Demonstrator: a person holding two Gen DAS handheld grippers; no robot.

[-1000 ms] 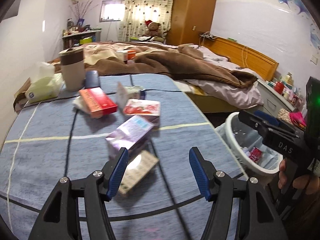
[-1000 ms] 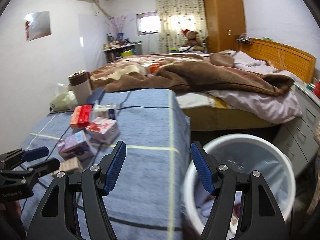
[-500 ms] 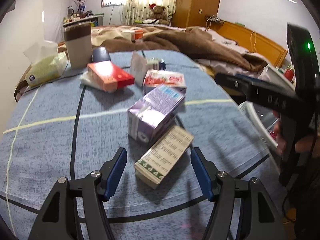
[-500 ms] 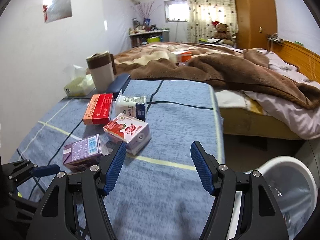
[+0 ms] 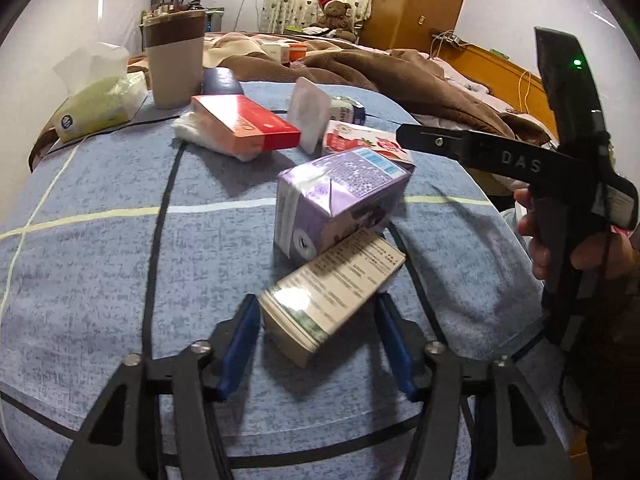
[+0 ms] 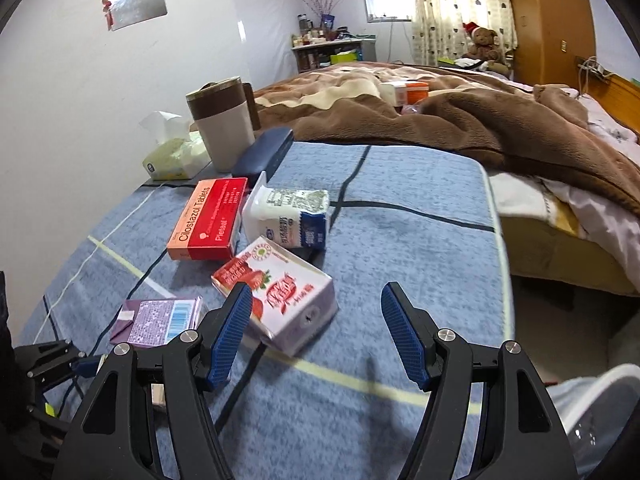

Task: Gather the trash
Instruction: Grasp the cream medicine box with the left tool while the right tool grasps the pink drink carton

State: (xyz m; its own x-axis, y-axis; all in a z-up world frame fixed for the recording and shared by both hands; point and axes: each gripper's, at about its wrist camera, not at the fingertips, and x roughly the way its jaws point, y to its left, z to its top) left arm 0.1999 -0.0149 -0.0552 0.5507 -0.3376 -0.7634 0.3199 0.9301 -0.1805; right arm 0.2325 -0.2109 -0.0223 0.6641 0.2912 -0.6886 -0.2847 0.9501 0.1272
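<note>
Several empty cartons lie on the blue cloth table point(image 5: 100, 240). My left gripper point(image 5: 316, 344) is open, its fingers on either side of a beige box point(image 5: 332, 296), not closed on it. A purple carton point(image 5: 340, 200) lies just beyond it. My right gripper point(image 6: 316, 332) is open above the table, its left finger over a strawberry carton point(image 6: 280, 292). A red tablet box point(image 6: 208, 220), a white-blue milk carton point(image 6: 288, 216) and the purple carton point(image 6: 160, 320) lie nearby. The white bin point(image 6: 600, 412) shows at the lower right.
A brown-and-cream cup point(image 6: 224, 128), a tissue pack point(image 6: 172, 152) and a dark case point(image 6: 264, 152) stand at the table's far left. A bed with a brown blanket point(image 6: 480, 120) lies beyond. The right gripper's body point(image 5: 560, 168) crosses the left wrist view.
My left gripper has moved forward until its fingers flank the beige box. My right gripper has swung left from over the bin to over the table, near the strawberry carton.
</note>
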